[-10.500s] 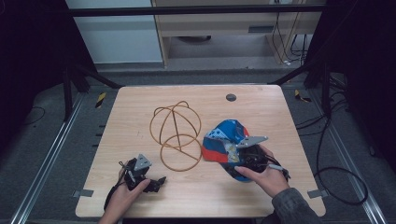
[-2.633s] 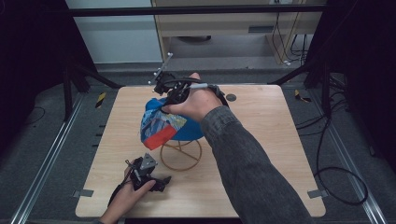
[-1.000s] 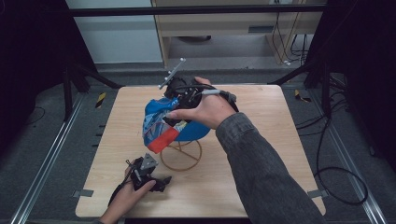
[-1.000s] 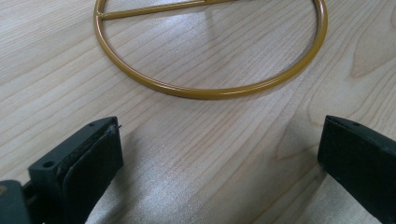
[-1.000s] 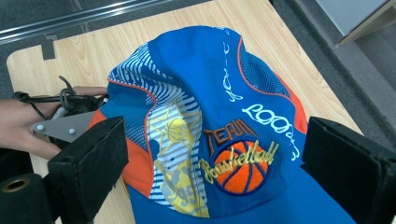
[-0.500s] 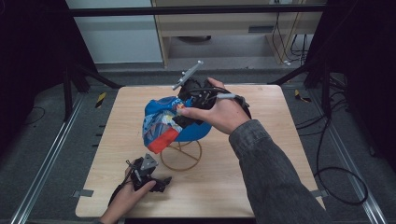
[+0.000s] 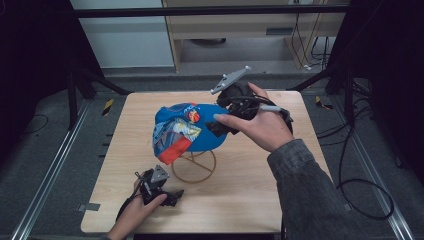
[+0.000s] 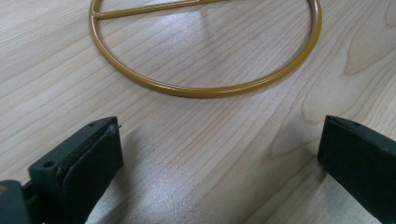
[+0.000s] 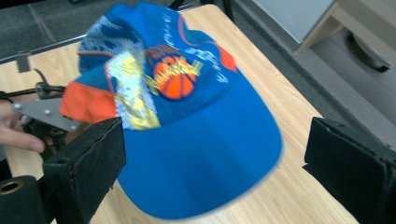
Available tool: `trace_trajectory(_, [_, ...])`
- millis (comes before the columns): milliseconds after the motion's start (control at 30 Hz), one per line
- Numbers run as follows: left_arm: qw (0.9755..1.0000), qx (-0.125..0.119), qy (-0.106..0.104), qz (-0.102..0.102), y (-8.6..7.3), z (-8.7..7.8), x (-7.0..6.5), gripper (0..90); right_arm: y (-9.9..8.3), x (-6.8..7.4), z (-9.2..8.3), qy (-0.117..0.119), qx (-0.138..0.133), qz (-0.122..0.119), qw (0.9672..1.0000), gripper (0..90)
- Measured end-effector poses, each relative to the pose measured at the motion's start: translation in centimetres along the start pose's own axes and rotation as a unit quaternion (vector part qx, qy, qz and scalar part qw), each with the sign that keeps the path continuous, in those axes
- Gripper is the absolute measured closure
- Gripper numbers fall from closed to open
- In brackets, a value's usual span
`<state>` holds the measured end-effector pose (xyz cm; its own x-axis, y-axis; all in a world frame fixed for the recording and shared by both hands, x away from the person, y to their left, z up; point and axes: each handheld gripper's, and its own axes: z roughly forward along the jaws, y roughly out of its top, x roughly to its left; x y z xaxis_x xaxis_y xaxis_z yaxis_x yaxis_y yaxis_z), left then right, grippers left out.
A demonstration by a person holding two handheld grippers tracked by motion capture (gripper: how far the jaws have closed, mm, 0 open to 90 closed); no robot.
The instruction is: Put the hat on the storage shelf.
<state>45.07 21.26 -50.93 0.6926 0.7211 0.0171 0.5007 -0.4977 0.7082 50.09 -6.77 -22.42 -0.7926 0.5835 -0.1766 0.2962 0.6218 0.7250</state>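
Right tool (image 7: 220,125) hovers at the brim of the blue cap (image 7: 192,132), and in the right gripper view its jaws stand wide apart with nothing between them; the brim lies just in front of them, low between the two pads. I judge the main work as done: the cap sits on top of the gold wire stand (image 7: 194,167), which rests in the middle of the bench (image 7: 280,200). What remains is probably only to move the tool away. Left tool (image 7: 162,190) rests on the bench near the stand's ring, its jaws also wide apart and empty.
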Motion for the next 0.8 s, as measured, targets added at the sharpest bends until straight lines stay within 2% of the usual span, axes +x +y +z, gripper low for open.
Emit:
trace_trajectory(167, [1.0000,0.000,-0.001,0.001,-0.1,-0.1,-0.1,0.0,-1.2,-0.7,-0.9,-0.010,-0.002,0.010,0.9999,5.6])
trace_trajectory(367, [1.0000,-0.001,-0.002,0.001,-0.1,-0.1,-0.1,0.0,-2.2,-1.1,-2.1,-0.022,-0.005,0.011,0.9997,5.8])
trace_trajectory(600, [1.0000,0.001,-0.003,0.003,-0.1,-0.1,-0.1,0.0,-4.7,-2.2,-2.8,-0.029,-0.010,0.032,0.9990,6.1])
trace_trajectory(800, [1.0000,0.001,-0.002,0.003,-0.1,-0.1,-0.2,0.0,-7.0,-2.9,-3.3,-0.031,-0.009,0.040,0.9987,6.6])
